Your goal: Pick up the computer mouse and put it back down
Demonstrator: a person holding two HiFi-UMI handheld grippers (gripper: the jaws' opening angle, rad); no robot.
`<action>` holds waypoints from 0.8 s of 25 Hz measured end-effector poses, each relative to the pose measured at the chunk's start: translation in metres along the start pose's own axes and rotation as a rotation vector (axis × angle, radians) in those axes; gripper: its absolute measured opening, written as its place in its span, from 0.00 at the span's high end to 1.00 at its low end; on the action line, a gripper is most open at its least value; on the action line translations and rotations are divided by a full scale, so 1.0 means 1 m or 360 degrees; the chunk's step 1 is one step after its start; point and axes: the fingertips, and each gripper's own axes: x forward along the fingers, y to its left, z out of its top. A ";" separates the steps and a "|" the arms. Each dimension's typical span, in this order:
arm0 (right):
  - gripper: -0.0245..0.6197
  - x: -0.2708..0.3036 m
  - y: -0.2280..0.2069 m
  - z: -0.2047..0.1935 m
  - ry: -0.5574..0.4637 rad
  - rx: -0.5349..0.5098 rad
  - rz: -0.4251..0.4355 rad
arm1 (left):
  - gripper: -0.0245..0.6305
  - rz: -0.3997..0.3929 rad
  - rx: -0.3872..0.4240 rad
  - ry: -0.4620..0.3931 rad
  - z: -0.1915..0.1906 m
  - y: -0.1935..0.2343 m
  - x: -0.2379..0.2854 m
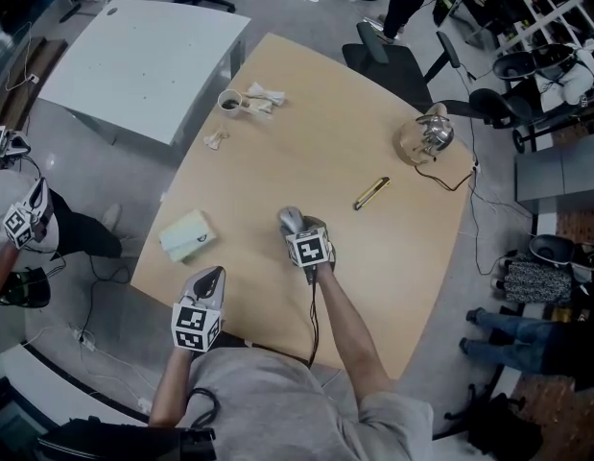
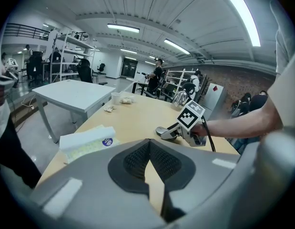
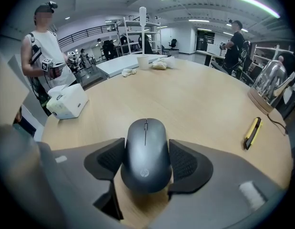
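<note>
Grey-padded jaws of the left gripper [image 2: 148, 142] are pressed together on nothing, nearer the person than the computer mouse [image 3: 145, 147] and to its left. Its partner, the right gripper [image 3: 146, 160], has its jaws spread wide, both pads against the mouse's sides as it lies on the wooden table [image 1: 392, 257]. Left of the mouse sits a tissue pack [image 1: 186, 234]; beyond the mouse, rightward, a yellow utility knife [image 1: 371, 193]; far past it, a paper cup [image 1: 229, 102]

Open lab: shelving racks [image 2: 66, 56], worktables [image 1: 143, 60], strip lights [image 2: 123, 28] (office chairs [image 1: 388, 60]).
</note>
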 end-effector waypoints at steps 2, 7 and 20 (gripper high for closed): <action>0.50 -0.002 0.001 -0.001 0.0005 0.0015 0.0005 | 0.93 0.0000 0.0004 -0.0007 0.001 0.000 -0.001; 0.50 -0.010 0.005 0.004 -0.0041 0.0043 0.0016 | 0.93 0.0011 0.0010 -0.0017 0.004 0.001 -0.004; 0.50 -0.062 0.016 0.016 -0.0285 0.0136 -0.0002 | 0.93 0.0020 0.0046 -0.0087 0.018 -0.004 -0.011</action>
